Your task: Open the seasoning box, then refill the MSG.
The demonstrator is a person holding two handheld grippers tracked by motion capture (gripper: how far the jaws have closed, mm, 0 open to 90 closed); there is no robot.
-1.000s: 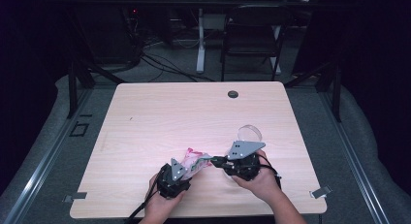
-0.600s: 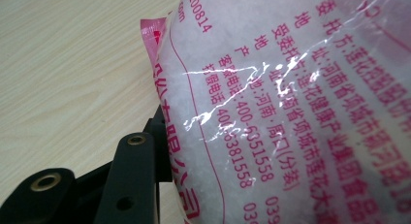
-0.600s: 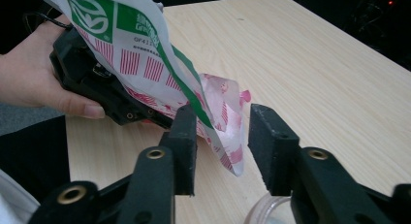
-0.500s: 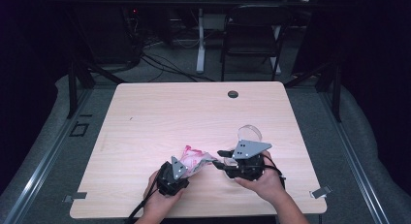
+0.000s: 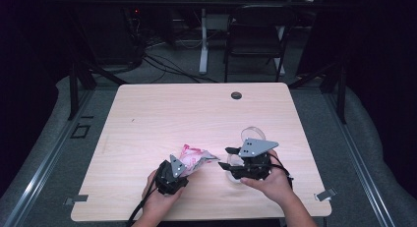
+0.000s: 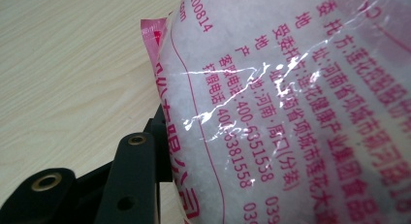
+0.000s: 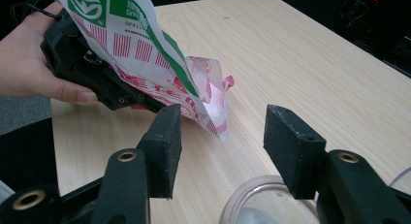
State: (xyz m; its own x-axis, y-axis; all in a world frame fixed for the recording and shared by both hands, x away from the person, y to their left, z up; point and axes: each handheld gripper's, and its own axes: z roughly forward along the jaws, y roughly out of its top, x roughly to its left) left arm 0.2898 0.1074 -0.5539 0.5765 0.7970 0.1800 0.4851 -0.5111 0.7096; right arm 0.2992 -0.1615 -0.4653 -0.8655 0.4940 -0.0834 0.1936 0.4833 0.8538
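Your right gripper (image 7: 220, 151) had just opened its jaws off the torn corner of the pink-and-green printed plastic pouch of white granules (image 5: 194, 158), which your left gripper (image 5: 173, 174) clamped above the pale wooden table (image 5: 162, 114), so pouring into the clear round container (image 7: 264, 202) looked next.

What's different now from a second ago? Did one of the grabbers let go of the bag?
Yes. The right gripper was pinching the tip of the bag of white granules a second ago; its jaws have just been opening, and now nothing is between them. It has drawn slightly away, above the clear round container. The left gripper still holds the bag in the same place over the table.
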